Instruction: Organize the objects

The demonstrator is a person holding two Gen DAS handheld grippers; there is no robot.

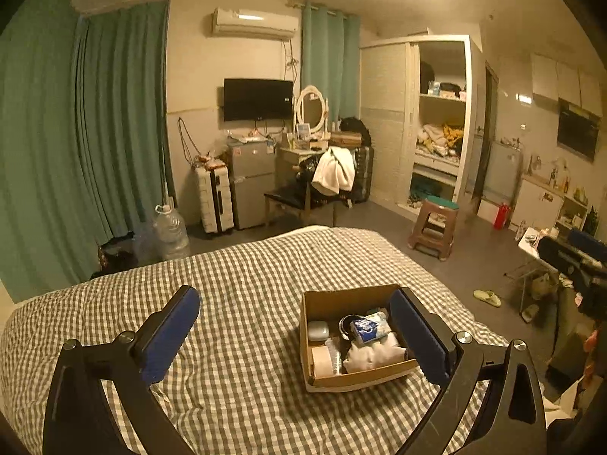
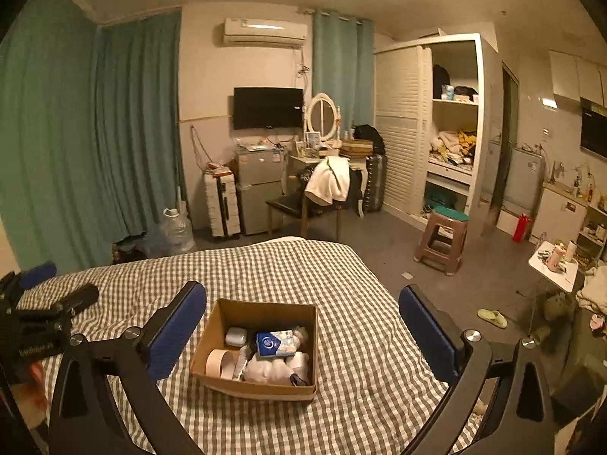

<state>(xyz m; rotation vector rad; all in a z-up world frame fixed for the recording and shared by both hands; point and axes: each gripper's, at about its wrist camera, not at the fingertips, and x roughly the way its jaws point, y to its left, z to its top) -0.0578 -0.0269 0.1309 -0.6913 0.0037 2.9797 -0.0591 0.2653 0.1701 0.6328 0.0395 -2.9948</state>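
An open cardboard box [image 1: 322, 299] sits on the checked bed [image 1: 246, 276]. It holds a blue-and-white packet [image 1: 370, 328], a white case [image 1: 318, 330], a roll of tape [image 1: 322, 360], a white cloth bundle [image 1: 373, 354] and other small items. My left gripper [image 1: 297, 335] is open and empty above the bed, with the box by its right finger. In the right wrist view the box [image 2: 261, 313] lies between the fingers of my open, empty right gripper [image 2: 303, 335]. The packet [image 2: 275, 343] and the tape [image 2: 220, 364] show inside it. The left gripper [image 2: 38, 303] shows at the left edge.
Beyond the bed stand a chair with a white garment [image 1: 334, 174], a small fridge [image 1: 252, 182], a white suitcase [image 1: 214, 199], a water jug [image 1: 170, 231] and a brown stool [image 1: 434, 227]. A slipper [image 1: 487, 297] lies on the floor at the right. An open wardrobe [image 1: 440, 121] stands behind.
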